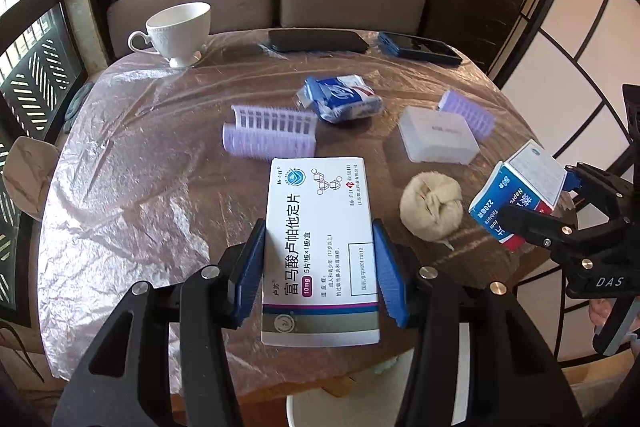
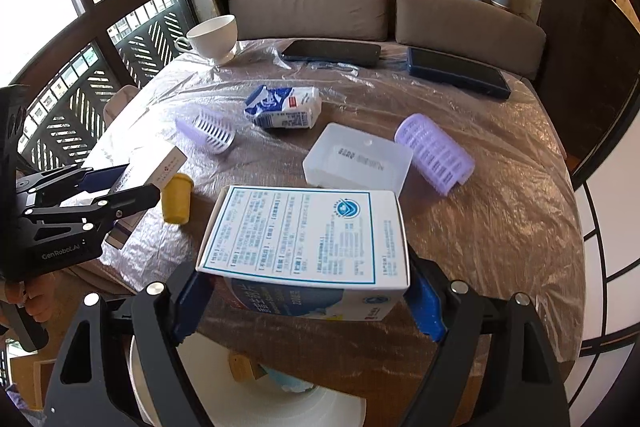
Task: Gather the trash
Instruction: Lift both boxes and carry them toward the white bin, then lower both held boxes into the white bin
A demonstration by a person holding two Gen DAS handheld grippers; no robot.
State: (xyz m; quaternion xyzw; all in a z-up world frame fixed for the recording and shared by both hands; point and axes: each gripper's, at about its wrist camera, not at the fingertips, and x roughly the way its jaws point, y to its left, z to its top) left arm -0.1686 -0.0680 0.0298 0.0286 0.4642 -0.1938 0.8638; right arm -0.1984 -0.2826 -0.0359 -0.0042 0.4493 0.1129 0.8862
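Observation:
My left gripper (image 1: 320, 267) is shut on a flat white medicine box with purple print (image 1: 320, 227), held above the table's near edge. My right gripper (image 2: 308, 303) is shut on a white and blue medicine box (image 2: 308, 235), also above the near edge; it shows in the left wrist view (image 1: 520, 195). A white bin (image 2: 248, 399) with some trash inside sits on the floor below the table edge. On the table lie a blue and white tissue pack (image 1: 340, 99), a crumpled paper ball (image 1: 430, 207) and a small yellow cup (image 2: 176, 199).
The plastic-covered round table (image 1: 140, 167) also holds lilac hair rollers (image 1: 268, 135) (image 2: 436, 153), a translucent white case (image 1: 438, 141), a white teacup (image 1: 180, 31), a black phone (image 1: 316, 41) and a blue case (image 1: 420, 49). A sofa stands behind.

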